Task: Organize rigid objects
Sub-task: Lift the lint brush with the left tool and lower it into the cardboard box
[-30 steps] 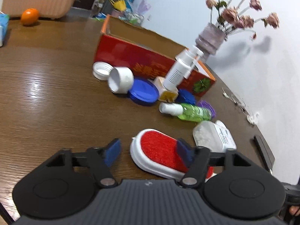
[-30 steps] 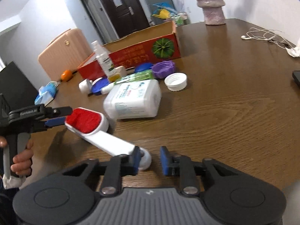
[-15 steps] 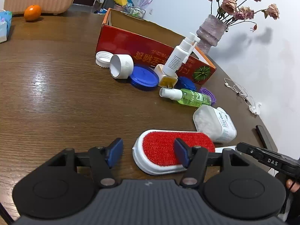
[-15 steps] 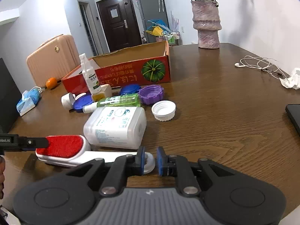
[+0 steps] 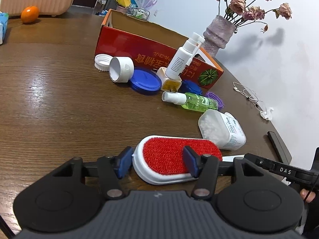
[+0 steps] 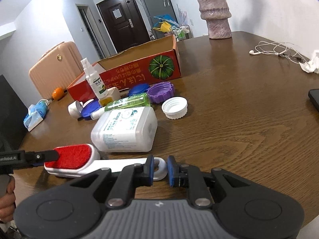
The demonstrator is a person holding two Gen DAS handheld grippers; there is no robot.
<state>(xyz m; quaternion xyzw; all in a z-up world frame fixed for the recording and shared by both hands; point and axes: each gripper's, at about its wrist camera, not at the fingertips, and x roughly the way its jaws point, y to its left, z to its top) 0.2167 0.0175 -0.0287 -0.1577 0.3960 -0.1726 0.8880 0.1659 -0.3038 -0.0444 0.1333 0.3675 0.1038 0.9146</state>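
Across the brown wood table (image 6: 249, 109), the lint brush (image 5: 175, 156) now lies flat, its handle loop between the right gripper (image 6: 160, 169)'s parted fingers since they released it, while the left gripper (image 5: 157, 162) straddles its red head unclosed, apparently taking over.

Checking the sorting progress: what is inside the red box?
Only bare cardboard inner walls of the red box show in either view. Its floor is hidden by the near wall, so whether anything lies inside cannot be told. Bottles and caps lie outside on the table.

one lint brush (image 5: 175, 157), two spray bottles (image 5: 184, 56) (one upright), five loose lids (image 6: 174, 107)
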